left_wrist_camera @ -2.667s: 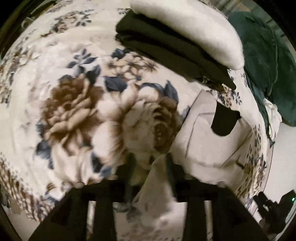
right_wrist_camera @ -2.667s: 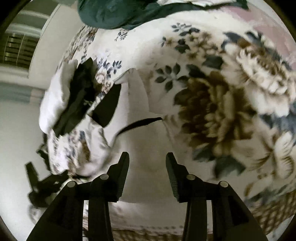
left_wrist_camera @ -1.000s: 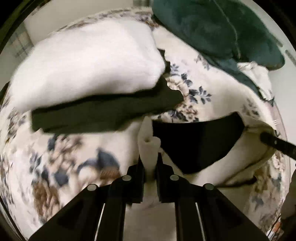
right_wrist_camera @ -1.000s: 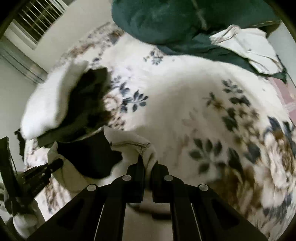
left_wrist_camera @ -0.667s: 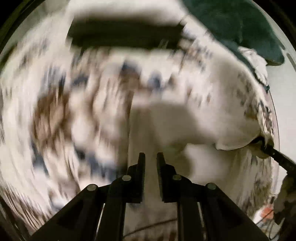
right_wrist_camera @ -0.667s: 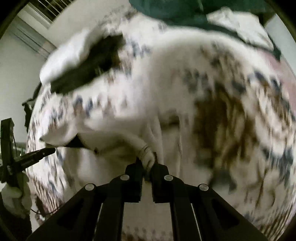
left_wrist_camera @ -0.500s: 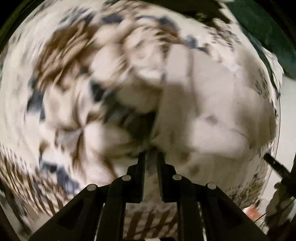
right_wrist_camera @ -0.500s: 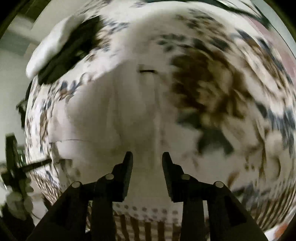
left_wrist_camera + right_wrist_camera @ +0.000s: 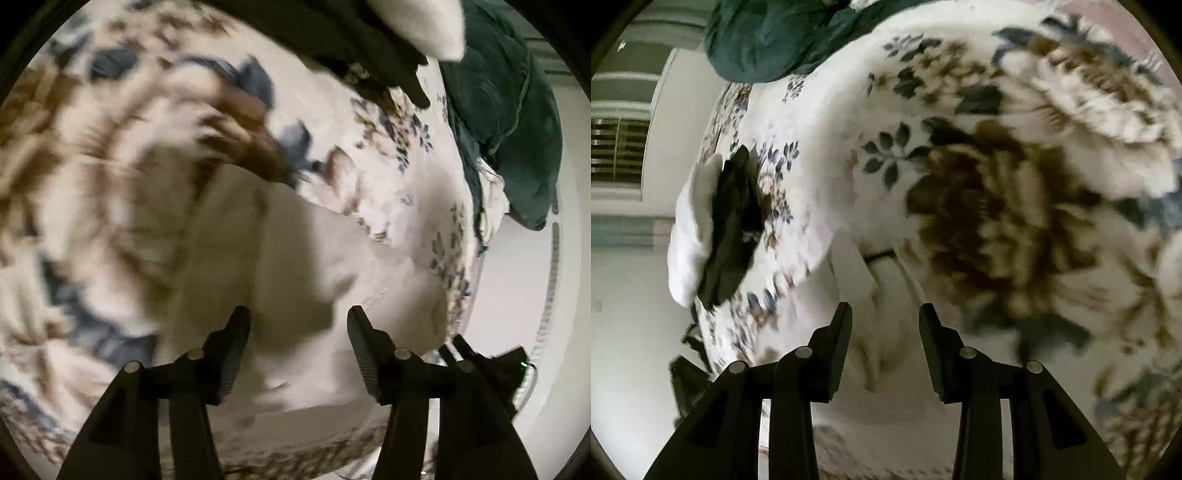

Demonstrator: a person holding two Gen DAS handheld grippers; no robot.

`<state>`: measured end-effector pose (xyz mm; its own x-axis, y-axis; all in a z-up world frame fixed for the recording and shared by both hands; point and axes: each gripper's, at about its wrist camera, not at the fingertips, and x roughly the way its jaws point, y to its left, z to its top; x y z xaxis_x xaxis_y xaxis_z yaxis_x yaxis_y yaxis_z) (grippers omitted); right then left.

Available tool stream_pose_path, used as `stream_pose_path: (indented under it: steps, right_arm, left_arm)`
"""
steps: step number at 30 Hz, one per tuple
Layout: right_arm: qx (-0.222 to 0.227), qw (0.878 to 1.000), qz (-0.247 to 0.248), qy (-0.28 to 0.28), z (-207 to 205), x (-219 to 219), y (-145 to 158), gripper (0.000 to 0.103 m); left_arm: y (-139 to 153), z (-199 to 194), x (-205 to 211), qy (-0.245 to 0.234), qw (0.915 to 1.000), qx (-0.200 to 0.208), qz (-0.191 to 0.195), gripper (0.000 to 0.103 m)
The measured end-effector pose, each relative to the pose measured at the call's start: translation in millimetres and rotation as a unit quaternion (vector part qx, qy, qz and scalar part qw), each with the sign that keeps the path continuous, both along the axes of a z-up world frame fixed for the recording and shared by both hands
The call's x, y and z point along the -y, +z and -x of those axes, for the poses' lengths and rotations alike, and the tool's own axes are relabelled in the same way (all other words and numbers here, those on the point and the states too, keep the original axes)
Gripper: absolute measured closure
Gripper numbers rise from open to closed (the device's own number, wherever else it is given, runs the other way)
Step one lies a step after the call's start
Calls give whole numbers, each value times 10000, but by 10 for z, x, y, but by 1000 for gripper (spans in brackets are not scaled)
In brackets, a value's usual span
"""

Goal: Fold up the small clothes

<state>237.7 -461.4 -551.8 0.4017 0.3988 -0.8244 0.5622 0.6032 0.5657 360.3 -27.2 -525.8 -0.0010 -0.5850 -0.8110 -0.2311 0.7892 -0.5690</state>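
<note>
Much floral bedspread (image 9: 92,177) smeared by blur

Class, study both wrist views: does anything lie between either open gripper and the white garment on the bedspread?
Nothing visible does. The left gripper and right gripper both hang open directly over the white garment, their jaws having just opened. The folded pile lies off to one side.
</note>
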Motion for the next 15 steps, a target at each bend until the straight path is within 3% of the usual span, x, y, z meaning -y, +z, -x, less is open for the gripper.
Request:
stream_pose_path:
  steps: [2, 4, 5, 6, 7, 9, 12, 15]
  right_arm:
    - [-138, 9996, -230, -18, -158, -68, -171, 63]
    - [-326, 9989, -326, 1, -252, -148, -296, 63]
    - [-486, 9985, -264, -4, -280, -203, -330, 64]
    - [-460, 9987, -223, 0, -283, -244, -321, 84]
    - [-398, 9991, -153, 44, -287, -301, -278, 95]
    - [-255, 9996, -65, 80, -265, -389, -169, 97]
    - [-117, 9998, -146, 23, -188, -483, -5, 98]
    - [-136, 9999, -65, 37, -109, -539, 104, 98]
  left_arm:
    - [-84, -14, 126, -91, 9998, -60, -168, 51]
    - [-149, -18, 185, -172, 9982, 39, -582, 54]
    - [-153, -5, 189, -187, 9972, 104, -711, 64]
    - [-145, 5, 192, -208, 9966, 165, -778, 79]
    - [-109, 11, 189, -243, 9959, 249, -833, 83]
    - [-9, 14, 144, -197, 9948, 450, -890, 90]
    - [171, -21, 27, -130, 9925, 751, -961, 90]
    - [197, -133, -32, -142, 9914, 785, -1034, 90]
